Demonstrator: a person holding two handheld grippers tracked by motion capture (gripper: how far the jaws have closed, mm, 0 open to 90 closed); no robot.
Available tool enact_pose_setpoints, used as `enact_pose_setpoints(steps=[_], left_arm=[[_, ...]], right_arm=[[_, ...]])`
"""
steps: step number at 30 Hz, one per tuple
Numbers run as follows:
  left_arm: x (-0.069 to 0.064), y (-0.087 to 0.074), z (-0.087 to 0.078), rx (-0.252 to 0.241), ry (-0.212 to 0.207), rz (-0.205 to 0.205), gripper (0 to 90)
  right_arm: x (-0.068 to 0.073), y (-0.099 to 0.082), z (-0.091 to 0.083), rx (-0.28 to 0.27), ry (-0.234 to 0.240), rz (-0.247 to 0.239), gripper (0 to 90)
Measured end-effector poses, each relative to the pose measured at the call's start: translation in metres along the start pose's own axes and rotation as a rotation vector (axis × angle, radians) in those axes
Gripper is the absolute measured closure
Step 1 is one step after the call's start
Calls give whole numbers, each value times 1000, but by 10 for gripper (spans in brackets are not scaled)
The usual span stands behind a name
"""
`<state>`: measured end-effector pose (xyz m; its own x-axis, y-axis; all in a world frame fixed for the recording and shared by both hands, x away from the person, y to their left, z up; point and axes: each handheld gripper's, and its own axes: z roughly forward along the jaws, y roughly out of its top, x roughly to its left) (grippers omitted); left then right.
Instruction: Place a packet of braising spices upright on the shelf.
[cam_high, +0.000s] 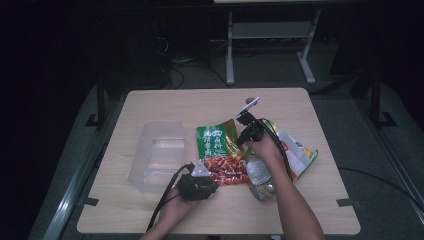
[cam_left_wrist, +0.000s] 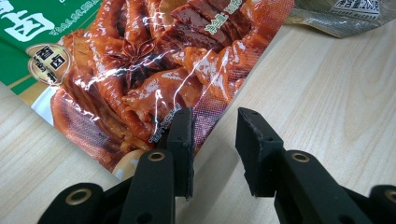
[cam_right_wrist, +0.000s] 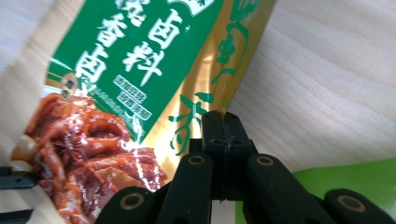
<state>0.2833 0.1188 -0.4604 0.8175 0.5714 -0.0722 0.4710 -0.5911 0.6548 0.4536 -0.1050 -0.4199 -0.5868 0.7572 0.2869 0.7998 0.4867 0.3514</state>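
You can read large white Chinese characters, among them 卤料 and 香卤, on the green snack pouch (cam_right_wrist: 140, 56). On the silver packet (cam_left_wrist: 345, 11) at the far right, only "200" is legible.

The left tool (cam_left_wrist: 215, 140) is hovering low over the pale wooden tabletop (cam_left_wrist: 327, 102), its black jaws standing apart. The left jaw is overlapping the lower edge of a glossy snack packet (cam_left_wrist: 140, 70) printed with reddish braised meat; the right jaw is sitting over bare wood.
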Motion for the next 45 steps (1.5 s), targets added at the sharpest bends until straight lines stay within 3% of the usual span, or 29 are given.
enact_pose_setpoints(steps=[4,10,15,21,28,31,32,34,39,45], left_arm=[[0,0,0,-7,-3,-7,667],[0,-1,-1,-5,-4,-9,664],[0,0,-7,-74,-12,-25,653],[1,2,-13,-146,-29,-47,561],[-3,4,-15,-171,-15,-44,415],[-5,6,-15,-194,-10,-57,350],[-5,6,-16,-200,-19,-60,336],[-3,8,-18,-224,-66,-103,326],[-3,11,-20,-234,-64,-111,271],[2,28,-14,-225,-93,-164,281]], right_arm=[[10,-3,-13,-30,-14,-66,896],[14,-10,-26,-66,-3,-93,897],[18,-22,-40,-110,3,-132,897],[24,-41,-60,-182,9,-166,898],[34,-67,-81,-256,3,-212,898],[40,-81,-89,-278,-12,-234,898],[41,-85,-91,-285,-17,-246,898],[43,-93,-95,-301,-34,-263,898],[51,-119,-102,-359,-50,-305,898],[60,-135,-104,-402,-82,-350,899]])
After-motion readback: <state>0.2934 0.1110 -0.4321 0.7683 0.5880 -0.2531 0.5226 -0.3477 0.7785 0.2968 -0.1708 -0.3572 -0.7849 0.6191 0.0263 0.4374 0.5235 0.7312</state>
